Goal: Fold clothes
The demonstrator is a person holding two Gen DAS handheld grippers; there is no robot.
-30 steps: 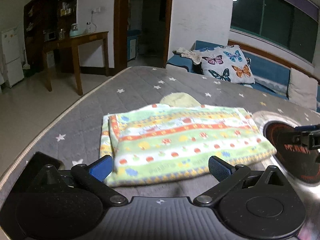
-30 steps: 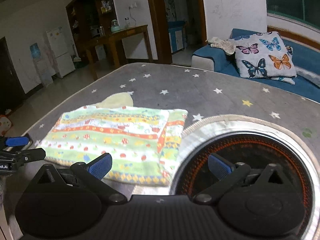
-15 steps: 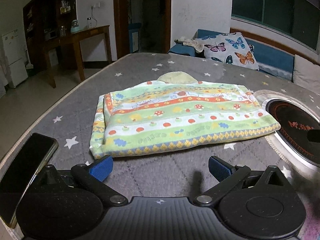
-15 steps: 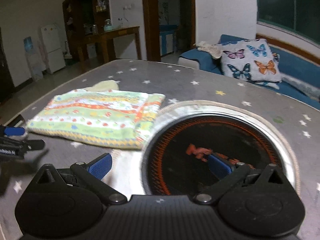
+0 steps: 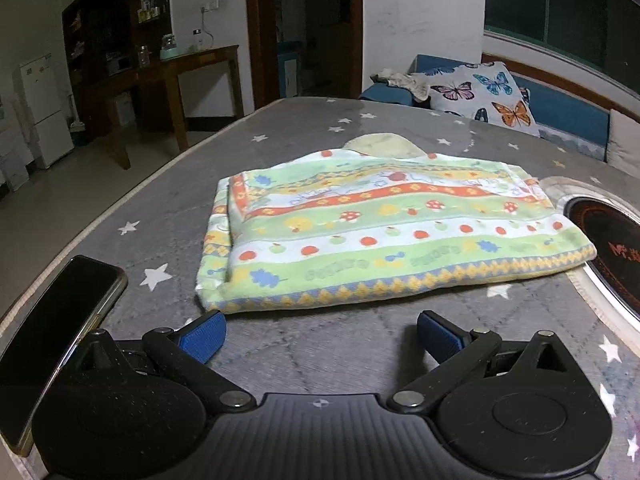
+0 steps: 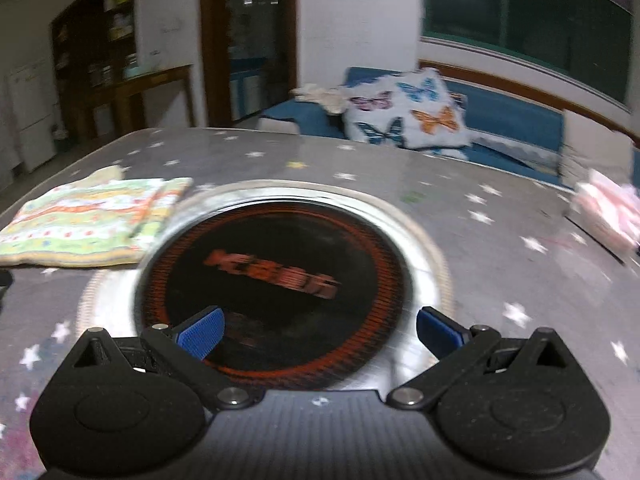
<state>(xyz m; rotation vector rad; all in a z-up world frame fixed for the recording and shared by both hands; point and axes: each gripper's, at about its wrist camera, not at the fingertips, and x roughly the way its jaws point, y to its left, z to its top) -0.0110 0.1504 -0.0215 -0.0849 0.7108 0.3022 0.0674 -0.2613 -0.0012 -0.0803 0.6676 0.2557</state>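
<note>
The folded striped garment [image 5: 384, 236] lay flat on the star-patterned grey cover [image 5: 320, 344], filling the middle of the left wrist frame, its long diamond-trimmed edge facing the camera and a pale yellow scrap [image 5: 380, 145] peeking from behind its far edge. In the right wrist frame the same garment [image 6: 88, 220] sat at the left edge, just beside the round black cooktop [image 6: 272, 280] that filled the centre.

The left gripper [image 5: 322, 336] was released, its 2 blue pads spread wide over bare cover short of the garment's near edge. The right gripper [image 6: 320, 332] was likewise released and holding nothing, its pads over the cooktop.

Compared with 1 second earlier, both grippers had drawn back from the cloth: the left pads, which then overlapped the near edge of the garment, were now clear of it, and a dark phone [image 5: 52, 344] had come into view at the lower left. The right view had swung away, so the garment had slid from the centre to the left edge, and a blurred pink bundle [image 6: 604, 216] had appeared at the right edge. The blur suggested fast motion.

Judging from this, the striped piece looked finished and let go. The pink bundle was possibly the next item to fold, though it was too smeared to identify.
</note>
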